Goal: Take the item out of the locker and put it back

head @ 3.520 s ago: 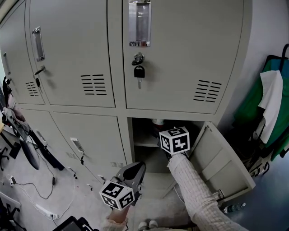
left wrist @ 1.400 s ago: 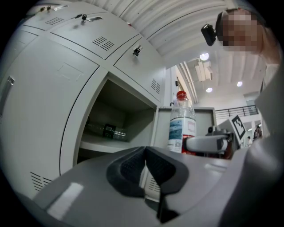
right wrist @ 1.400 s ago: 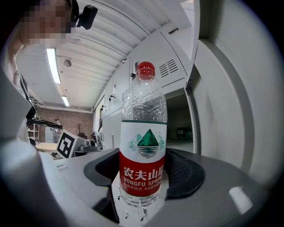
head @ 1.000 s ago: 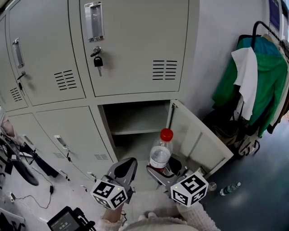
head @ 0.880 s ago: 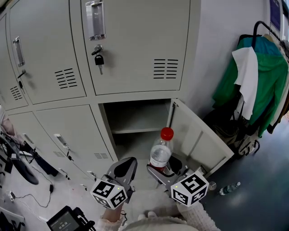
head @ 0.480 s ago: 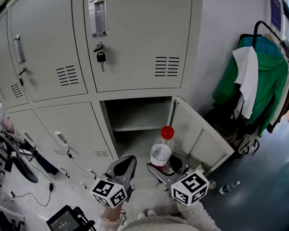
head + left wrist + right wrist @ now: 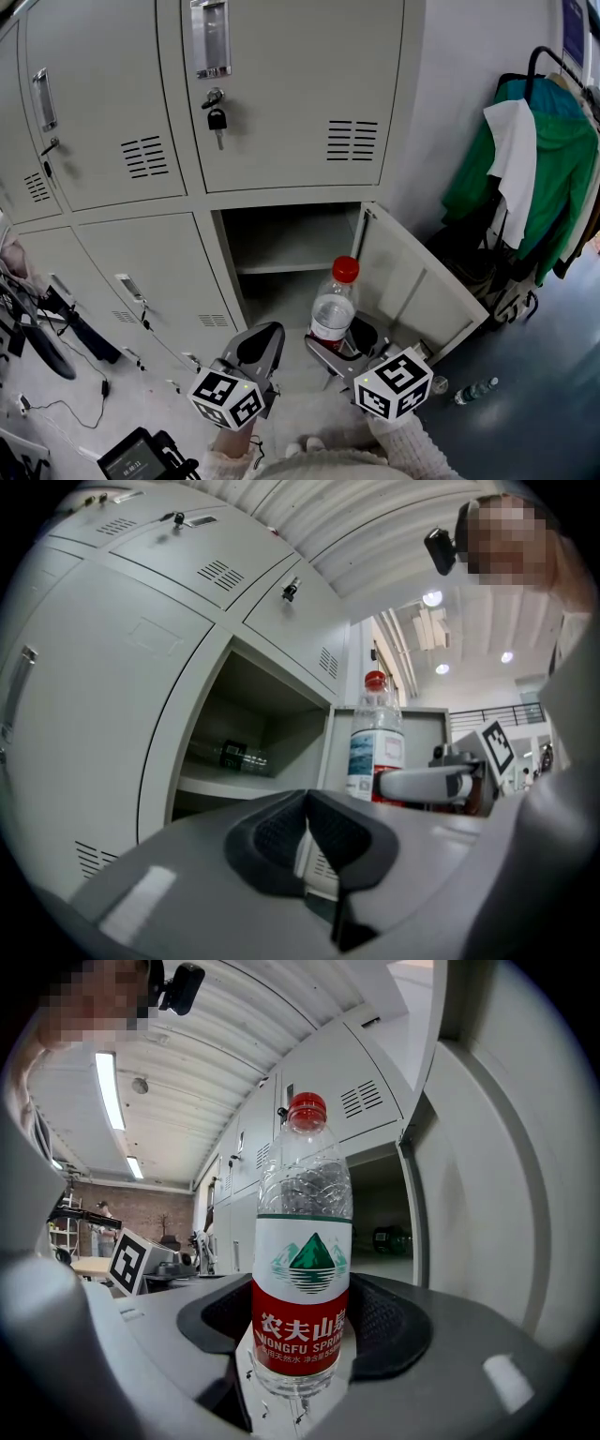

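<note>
My right claw [image 7: 337, 345] is clamped on the water bottle [image 7: 332, 309], holding it upright just outside the open locker [image 7: 281, 267], near its door [image 7: 412, 291]; left claw [image 7: 260, 345] is pinched shut on nothing

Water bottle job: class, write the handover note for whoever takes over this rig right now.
Left claw: shut, empty.
Right claw: shut on the clear plastic water bottle with red cap and red label, upright, gripped low on its body.
Grey metal locker compartment: door open; bottle is outside, in front of it.
Done: bottle taken out.
Left: set it back inside, release.
</note>
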The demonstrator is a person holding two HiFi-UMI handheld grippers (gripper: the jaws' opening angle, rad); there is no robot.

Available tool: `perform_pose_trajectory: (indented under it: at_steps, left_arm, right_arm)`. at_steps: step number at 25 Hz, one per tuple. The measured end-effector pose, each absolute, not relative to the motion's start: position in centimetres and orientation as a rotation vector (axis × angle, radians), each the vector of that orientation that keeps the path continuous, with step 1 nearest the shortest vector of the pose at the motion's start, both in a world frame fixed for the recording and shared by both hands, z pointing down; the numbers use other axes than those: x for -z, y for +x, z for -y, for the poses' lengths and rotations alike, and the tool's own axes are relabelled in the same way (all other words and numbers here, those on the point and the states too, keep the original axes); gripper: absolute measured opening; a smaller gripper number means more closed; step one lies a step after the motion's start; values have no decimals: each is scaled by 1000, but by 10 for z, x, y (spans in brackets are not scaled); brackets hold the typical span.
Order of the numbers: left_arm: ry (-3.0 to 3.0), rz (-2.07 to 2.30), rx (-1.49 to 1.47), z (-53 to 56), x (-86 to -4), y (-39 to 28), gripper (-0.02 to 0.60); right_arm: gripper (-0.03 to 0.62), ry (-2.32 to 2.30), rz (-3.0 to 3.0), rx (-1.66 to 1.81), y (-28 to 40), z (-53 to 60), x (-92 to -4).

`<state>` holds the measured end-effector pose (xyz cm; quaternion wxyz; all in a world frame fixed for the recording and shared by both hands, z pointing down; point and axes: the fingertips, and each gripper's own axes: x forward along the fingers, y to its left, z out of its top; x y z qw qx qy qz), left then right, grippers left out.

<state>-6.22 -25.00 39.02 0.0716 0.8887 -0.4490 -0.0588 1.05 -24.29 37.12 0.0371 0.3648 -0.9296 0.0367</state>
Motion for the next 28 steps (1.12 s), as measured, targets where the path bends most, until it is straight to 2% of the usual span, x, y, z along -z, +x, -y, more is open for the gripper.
perform_pose_trajectory:
  at_steps: [15, 28]
  left_arm:
    - [2582, 1415, 124, 263, -410, -97, 8]
    - [2571, 1417, 138, 278, -411, -102, 8]
  right_arm:
    - [302, 946, 2818, -217, -44, 309, -396]
    - [302, 883, 2775, -349, -66, 365, -410]
